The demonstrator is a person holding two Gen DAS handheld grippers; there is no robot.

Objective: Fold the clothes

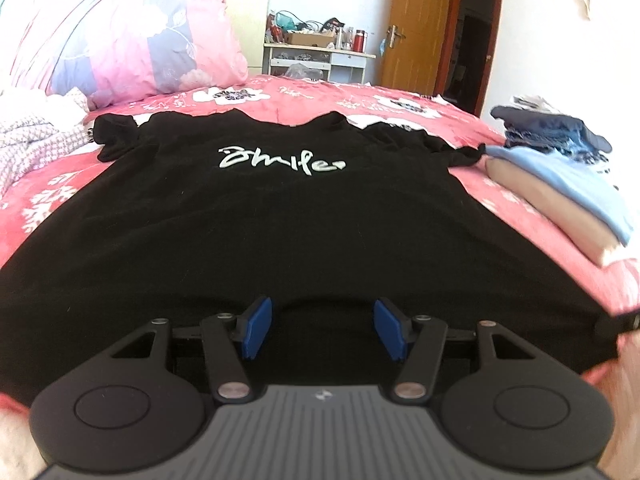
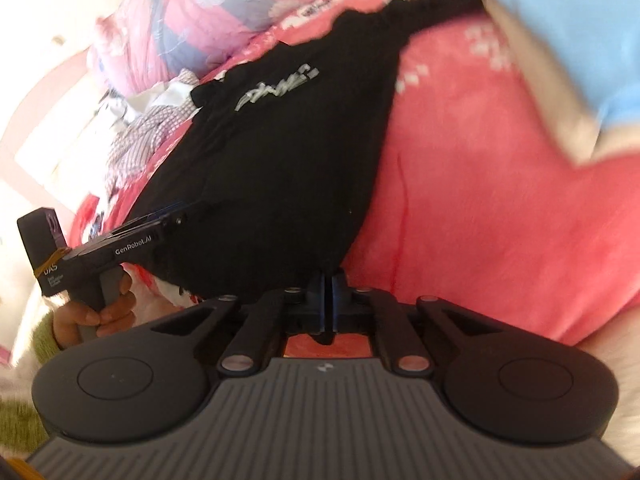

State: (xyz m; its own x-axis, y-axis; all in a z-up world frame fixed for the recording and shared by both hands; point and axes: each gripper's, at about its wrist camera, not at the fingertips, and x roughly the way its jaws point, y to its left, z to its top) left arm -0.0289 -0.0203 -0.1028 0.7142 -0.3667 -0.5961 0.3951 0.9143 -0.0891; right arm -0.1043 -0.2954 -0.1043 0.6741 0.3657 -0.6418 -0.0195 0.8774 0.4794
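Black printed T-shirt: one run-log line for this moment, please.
black printed T-shirt flat on bed | left gripper open | right gripper shut on hem corner

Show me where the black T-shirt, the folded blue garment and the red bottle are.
black T-shirt (image 1: 280, 216): left wrist view, chest below the white lettering.
folded blue garment (image 1: 568, 184): left wrist view, top face of the fold.
red bottle (image 1: 359, 40): left wrist view, body, on the far desk.

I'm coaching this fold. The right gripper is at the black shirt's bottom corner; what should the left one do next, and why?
Probably close the left gripper on the hem. Its jaws stand open over the black T-shirt, while the right gripper looks shut on the other corner.
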